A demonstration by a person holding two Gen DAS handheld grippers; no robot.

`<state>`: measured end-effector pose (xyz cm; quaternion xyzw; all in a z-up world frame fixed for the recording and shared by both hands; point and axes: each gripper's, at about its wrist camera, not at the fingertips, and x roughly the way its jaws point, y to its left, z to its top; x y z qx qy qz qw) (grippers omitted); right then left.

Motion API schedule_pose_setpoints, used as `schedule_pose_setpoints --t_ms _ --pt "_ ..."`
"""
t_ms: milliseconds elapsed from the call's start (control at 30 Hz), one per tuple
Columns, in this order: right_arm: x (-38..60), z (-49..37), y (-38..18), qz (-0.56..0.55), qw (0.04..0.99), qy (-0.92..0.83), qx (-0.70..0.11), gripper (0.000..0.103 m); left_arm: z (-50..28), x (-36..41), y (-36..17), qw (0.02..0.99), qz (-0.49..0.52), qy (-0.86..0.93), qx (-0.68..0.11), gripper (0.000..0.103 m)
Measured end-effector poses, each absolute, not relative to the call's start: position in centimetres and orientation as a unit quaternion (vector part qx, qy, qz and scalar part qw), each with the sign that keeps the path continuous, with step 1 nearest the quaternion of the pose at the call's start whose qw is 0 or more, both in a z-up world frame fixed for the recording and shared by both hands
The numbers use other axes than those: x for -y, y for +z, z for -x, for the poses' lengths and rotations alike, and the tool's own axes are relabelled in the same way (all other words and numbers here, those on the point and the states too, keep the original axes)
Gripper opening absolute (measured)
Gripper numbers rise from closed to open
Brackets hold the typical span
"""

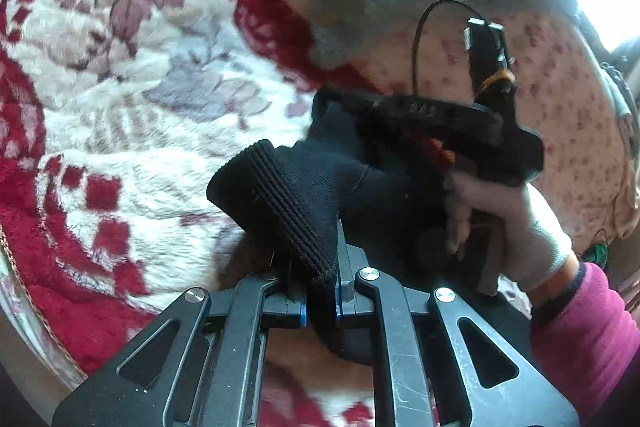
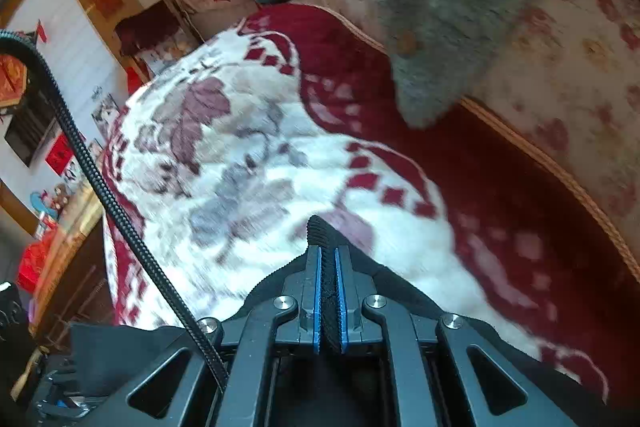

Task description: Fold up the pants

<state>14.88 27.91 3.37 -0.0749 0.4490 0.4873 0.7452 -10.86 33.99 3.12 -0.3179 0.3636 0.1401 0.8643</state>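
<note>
Left hand-held gripper (image 1: pixel 322 301) grasping the black pants (image 1: pixel 280 195) low in frame; right hand-held gripper (image 2: pixel 330 297) clenched on them too, above the blanket (image 2: pixel 240 147).

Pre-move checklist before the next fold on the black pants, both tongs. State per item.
1. Left tongs shut on black pants: ok.
2. Right tongs shut on the ribbed edge: ok.
3. Pants lifted off the red and white blanket: cannot tell.
4. Grey garment apart from the pants: ok.
5. Black cable away from the right pads: ok.
6. Fabric free of twist between the tongs: cannot tell.
</note>
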Motion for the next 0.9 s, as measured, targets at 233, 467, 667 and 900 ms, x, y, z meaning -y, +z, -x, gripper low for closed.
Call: schedule_pose_setpoints --t_ms 233,467,667,900 --pt "-27.4 -15.8 1.7 0.033 0.744 0.443 -0.499 0.016 12.0 -34.7 2.0 0.841 0.320 0.199 -0.388 0.050" --pt "-18.0 -14.2 6.0 -0.055 0.766 0.424 -0.480 0.028 14.7 -34.3 3.5 0.842 0.296 0.238 -0.384 0.056" --pt "-7.7 -10.2 8.1 -0.072 0.788 0.390 -0.471 0.028 14.8 -31.9 5.3 0.856 0.271 0.230 -0.374 0.056" --pt "5.5 -5.1 8.7 -0.086 0.828 0.304 -0.463 0.032 12.0 -27.8 6.3 0.871 0.247 0.171 -0.388 0.056"
